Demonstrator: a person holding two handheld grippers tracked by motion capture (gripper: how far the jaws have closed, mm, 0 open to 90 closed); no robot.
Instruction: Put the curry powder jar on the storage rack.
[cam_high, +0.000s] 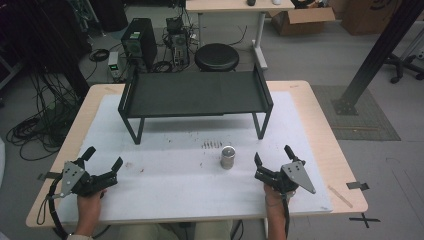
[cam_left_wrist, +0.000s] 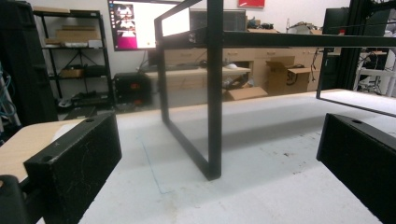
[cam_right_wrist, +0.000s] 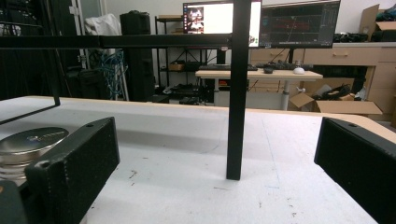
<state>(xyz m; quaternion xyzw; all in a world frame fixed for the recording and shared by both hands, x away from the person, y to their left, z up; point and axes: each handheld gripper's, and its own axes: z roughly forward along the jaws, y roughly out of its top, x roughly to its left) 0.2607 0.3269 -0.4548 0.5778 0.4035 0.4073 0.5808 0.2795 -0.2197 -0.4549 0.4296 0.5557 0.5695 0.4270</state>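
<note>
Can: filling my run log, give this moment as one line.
can: upright, untouched | left tongs: open | right tongs: open, beside can | shelf: bare

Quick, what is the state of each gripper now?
Left gripper: open, holding nothing.
Right gripper: open, holding nothing; the can stands beside it.

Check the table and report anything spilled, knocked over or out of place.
Nothing stands out. The metal can stands upright on the white mat, the black rack sits level behind it, and only small dark specks mark the mat beside the can.
</note>
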